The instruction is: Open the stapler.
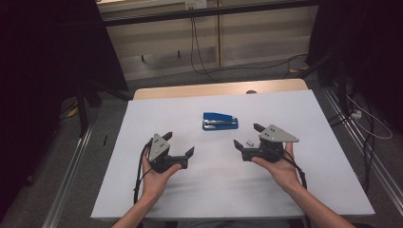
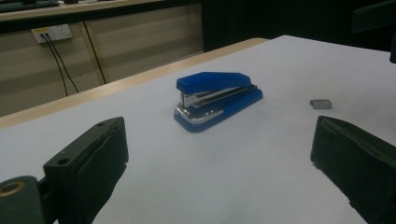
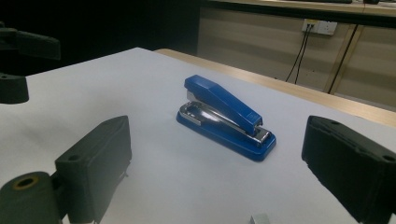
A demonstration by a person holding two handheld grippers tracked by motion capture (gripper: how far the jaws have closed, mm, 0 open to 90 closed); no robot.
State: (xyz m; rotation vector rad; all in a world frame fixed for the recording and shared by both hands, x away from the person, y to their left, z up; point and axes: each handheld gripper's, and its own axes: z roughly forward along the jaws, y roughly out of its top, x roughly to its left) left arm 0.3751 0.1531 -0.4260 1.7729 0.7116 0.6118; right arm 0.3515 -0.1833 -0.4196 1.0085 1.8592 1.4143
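A blue stapler (image 1: 220, 121) with a silver base lies shut on the white table top (image 1: 294, 190), near the middle and toward the far side. It sits ahead of both grippers (image 2: 217, 99) (image 3: 225, 115). My left gripper (image 1: 179, 144) rests in a hand at the near left, open, with nothing between its jaws. My right gripper (image 1: 248, 135) rests in a hand at the near right, open too. A small grey strip of staples (image 1: 249, 141) lies on the table between the right gripper's jaws, untouched; the strip of staples (image 2: 321, 103) is to the stapler's right in the left gripper view.
The table's far edge is bare wood (image 1: 190, 90). Behind it stands a low wooden wall with hanging cables (image 1: 195, 42) and a wall socket (image 2: 50, 32). Dark stands flank the table on both sides. Cables lie on the floor at the right (image 1: 366, 118).
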